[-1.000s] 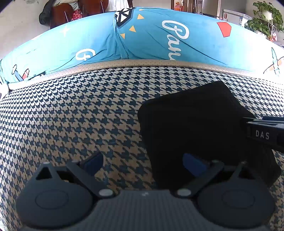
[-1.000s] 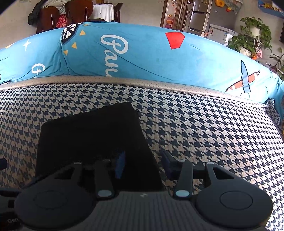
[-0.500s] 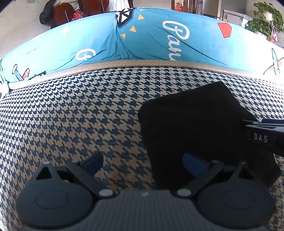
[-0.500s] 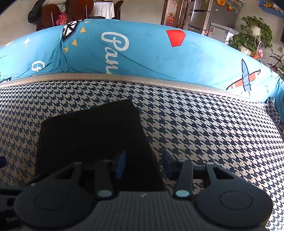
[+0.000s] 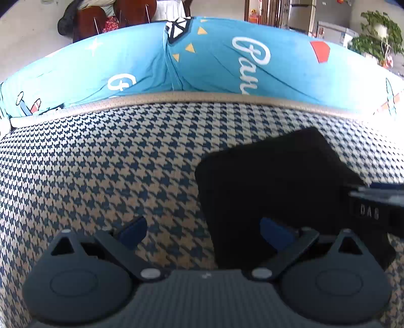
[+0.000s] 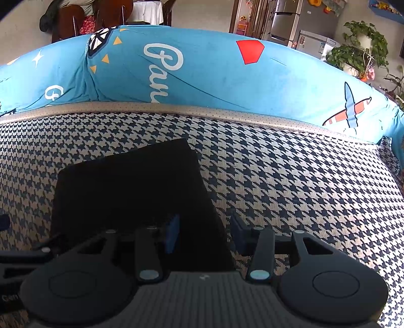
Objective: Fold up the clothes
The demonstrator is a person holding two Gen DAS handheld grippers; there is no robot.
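Observation:
A black folded garment (image 5: 272, 186) lies flat on the houndstooth sofa seat (image 5: 101, 164). My left gripper (image 5: 203, 230) is open wide and low over the garment's left edge, with one blue pad over the seat and the other over the black cloth. In the right wrist view the same garment (image 6: 131, 186) fills the left half. My right gripper (image 6: 205, 234) stands partly open astride its right edge, the left pad over the cloth and the right pad over the seat (image 6: 290, 181). Neither pair of pads presses on the cloth. The right gripper's body (image 5: 373, 209) shows at the left view's right side.
A bright blue printed cover (image 6: 202, 70) drapes the sofa back behind a beige piped seam (image 6: 202, 111). Potted plants (image 6: 361, 50), a fridge (image 6: 290, 17) and wooden chairs (image 5: 106, 15) stand beyond the sofa. Houndstooth seat stretches to the right of the garment.

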